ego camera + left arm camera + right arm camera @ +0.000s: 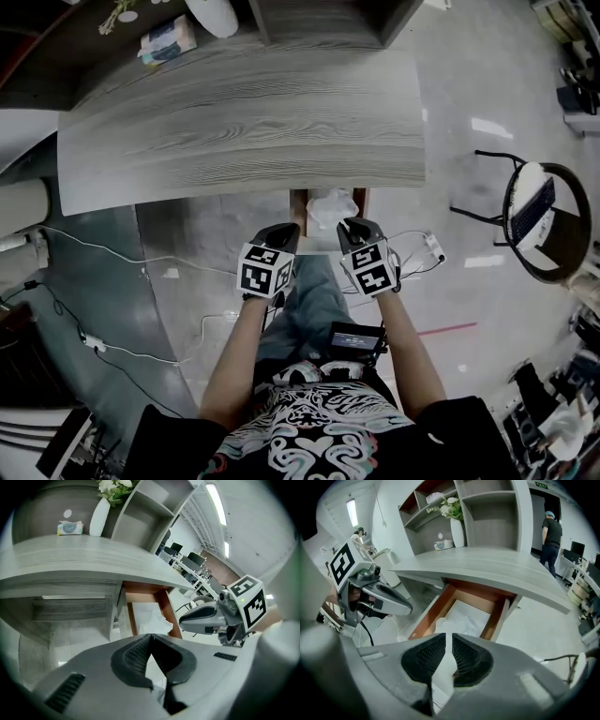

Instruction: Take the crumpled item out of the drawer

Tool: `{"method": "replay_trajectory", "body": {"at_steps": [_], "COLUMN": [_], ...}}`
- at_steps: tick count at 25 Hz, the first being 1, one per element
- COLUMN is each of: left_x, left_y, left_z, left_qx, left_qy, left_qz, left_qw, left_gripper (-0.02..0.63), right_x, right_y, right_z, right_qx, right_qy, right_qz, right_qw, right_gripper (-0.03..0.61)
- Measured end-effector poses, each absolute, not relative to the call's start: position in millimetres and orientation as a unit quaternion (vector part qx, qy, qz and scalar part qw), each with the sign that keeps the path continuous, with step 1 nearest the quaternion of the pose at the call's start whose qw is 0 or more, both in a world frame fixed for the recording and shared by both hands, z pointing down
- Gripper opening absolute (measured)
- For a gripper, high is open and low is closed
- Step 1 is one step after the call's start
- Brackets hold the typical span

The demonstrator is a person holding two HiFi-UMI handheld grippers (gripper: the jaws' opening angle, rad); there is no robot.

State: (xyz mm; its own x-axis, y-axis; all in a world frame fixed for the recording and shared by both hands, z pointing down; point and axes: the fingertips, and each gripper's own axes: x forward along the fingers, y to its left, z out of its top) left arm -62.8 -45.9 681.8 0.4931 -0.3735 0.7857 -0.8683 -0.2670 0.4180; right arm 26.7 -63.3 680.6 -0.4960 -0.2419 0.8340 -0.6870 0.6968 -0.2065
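Two tools are held out side by side in front of an open drawer [298, 202]. The left hand-held gripper [284, 232] has its jaws brought together, the tips meeting with nothing between them. The right hand-held gripper [353, 230] is likewise closed down to a thin slit and grips nothing; only what lies beyond shows through the gap. From the head view their tips sit near the two front corners of the drawer, close to each other but apart.

The crumpled white paper [461, 618] lies inside the drawer, on its pale bottom, in the part that sticks out from under the grey wood-grain surface [244, 112]. Neither tool touches it. The drawer has reddish-brown wooden sides.

At the back of the surface stand a white vase [99, 517] with flowers and, just beside it, a small tissue pack [70, 527], below open shelves [487, 508]. Thin cables [112, 253] trail over the glossy floor [469, 94] on the left, and a round chair [539, 216] stands well off to the right. Another person [552, 529] stands in the background, seen from the right gripper view
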Motion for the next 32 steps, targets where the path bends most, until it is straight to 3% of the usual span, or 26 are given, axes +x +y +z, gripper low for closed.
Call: {"method": "replay_trajectory", "body": {"at_steps": [32], "left_x": [-48.2], "left_y": [-52.2], "left_z": [717.6], "left_qx": [0.744], "left_qy": [-0.372], "left_qz": [0.328], "left_qw": [0.449], "left_gripper": [0.001], "right_x": [22.6], "right_y": [-77.6], "right_z": [755.3], "right_qx": [0.244], "right_qy": [-0.792], "right_qz": [0.215], "right_qw": [0.517], "right_gripper": [0.063]}}
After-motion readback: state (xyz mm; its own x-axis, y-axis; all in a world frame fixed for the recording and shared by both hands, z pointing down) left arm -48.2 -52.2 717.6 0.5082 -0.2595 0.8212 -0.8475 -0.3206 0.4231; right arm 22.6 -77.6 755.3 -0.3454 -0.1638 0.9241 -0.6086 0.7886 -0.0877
